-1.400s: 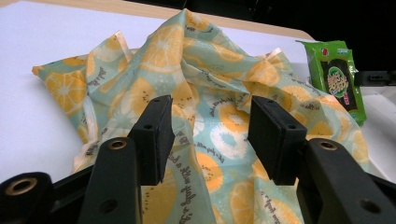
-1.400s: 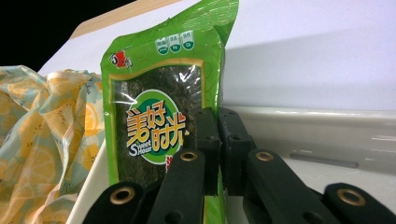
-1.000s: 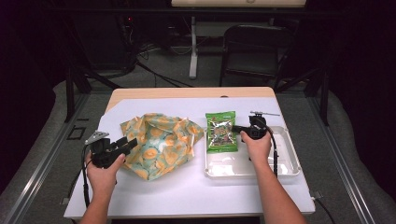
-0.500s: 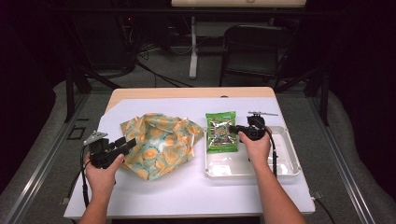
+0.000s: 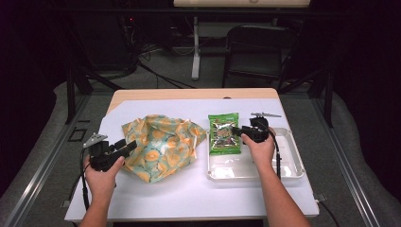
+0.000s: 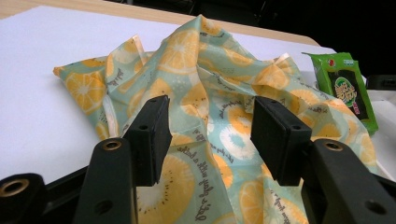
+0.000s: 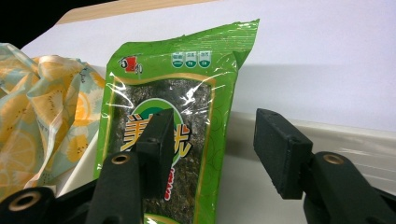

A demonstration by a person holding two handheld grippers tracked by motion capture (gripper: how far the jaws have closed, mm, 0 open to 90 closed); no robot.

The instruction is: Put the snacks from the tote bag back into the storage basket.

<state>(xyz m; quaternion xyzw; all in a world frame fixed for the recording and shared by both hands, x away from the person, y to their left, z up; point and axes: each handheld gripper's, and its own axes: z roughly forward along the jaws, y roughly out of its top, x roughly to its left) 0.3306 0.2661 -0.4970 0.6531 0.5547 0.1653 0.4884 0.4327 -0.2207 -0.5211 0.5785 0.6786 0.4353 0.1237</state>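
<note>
Dark room, folding chair behind, table [image 5: 156, 198] under a white sheet.

Key relation: green snack packet [image 5: 223, 134] just left of the right gripper [image 5: 236, 131] in the high view, touching distance. Lies across the far left corner of the white tray [image 5: 293, 165], with its top end apparently over the rim. Long axis runs away from the person, so the jaws meet it across the short side. Right hand far nearer than left. In the right gripper view [image 7: 212, 135], packet [image 7: 187, 116] sits behind the left jaw with its right edge reaching into the gap. Jaws just been opening, now spread wide, pads off the film, nothing gripped. Looks released, by judgement.

Left gripper [image 5: 130, 145] at the near left edge of the citrus-print cloth bag [image 5: 161, 146]. Jaws wide too, bag [image 6: 205, 93] ahead between them in the left gripper view [image 6: 208, 126], not pinched.

Packet look: flat glossy plastic, bright green border, dark seaweed-like window, yellow lettering, serrated top seal. Thin, crinkly, probably slippery. Bag: soft, rumpled, pale teal with orange slices, heaped not flat.
</note>
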